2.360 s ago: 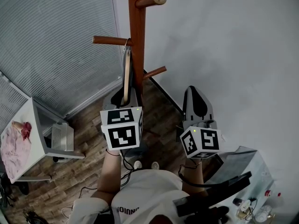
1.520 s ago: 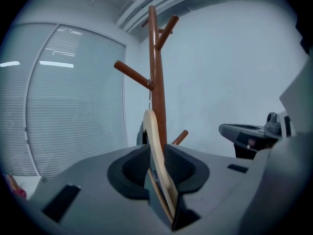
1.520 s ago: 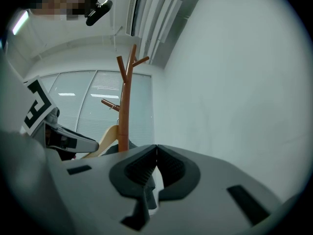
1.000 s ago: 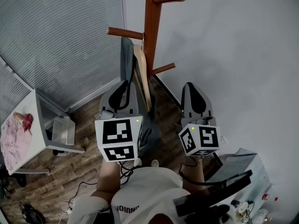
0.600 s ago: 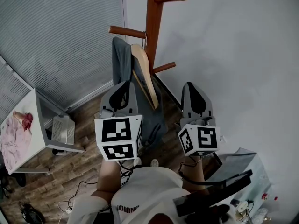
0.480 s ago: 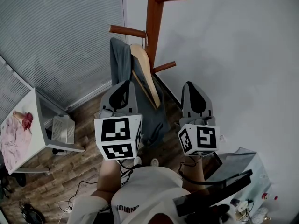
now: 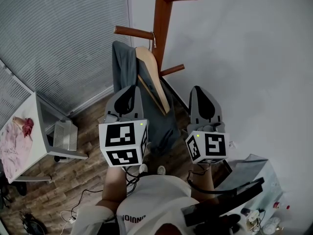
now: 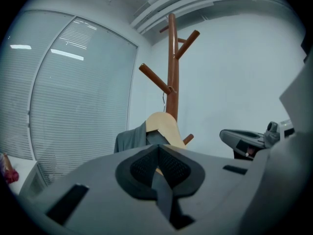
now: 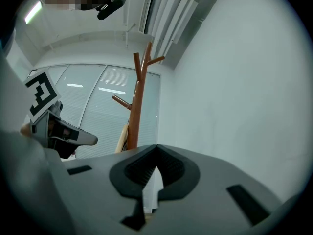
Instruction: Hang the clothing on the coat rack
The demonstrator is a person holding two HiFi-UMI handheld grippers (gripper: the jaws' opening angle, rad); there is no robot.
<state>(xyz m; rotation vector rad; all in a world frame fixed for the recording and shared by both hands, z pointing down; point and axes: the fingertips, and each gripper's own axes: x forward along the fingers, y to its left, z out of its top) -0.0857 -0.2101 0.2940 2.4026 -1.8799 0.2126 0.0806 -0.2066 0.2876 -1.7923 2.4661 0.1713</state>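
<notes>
A grey garment (image 7: 125, 68) on a wooden hanger (image 7: 154, 78) hangs by its hook from the left peg (image 7: 134, 32) of the brown coat rack (image 7: 162, 27). My left gripper (image 7: 128, 94) is shut and empty, just below the garment and apart from it. My right gripper (image 7: 204, 95) is shut and empty too, right of the garment near the wall. In the left gripper view the hanger (image 8: 164, 126) and garment (image 8: 129, 141) show above the closed left gripper (image 8: 158, 149), in front of the rack (image 8: 171, 72). The right gripper (image 9: 156, 152) looks at the rack (image 9: 138, 102) from the side.
Window blinds (image 7: 58, 43) fill the left and a white wall (image 7: 244, 58) the right. A white table (image 7: 38, 126) with a pink cloth (image 7: 15, 146) stands at lower left, a white box (image 7: 64, 140) beneath it. Cables lie on the wood floor (image 7: 73, 180). A desk with bottles (image 7: 266, 222) is at lower right.
The left gripper has drawn back from the hanger, which now hangs free on the peg. Hanger and garment have swung round, the grey cloth moving left. The right gripper has barely moved.
</notes>
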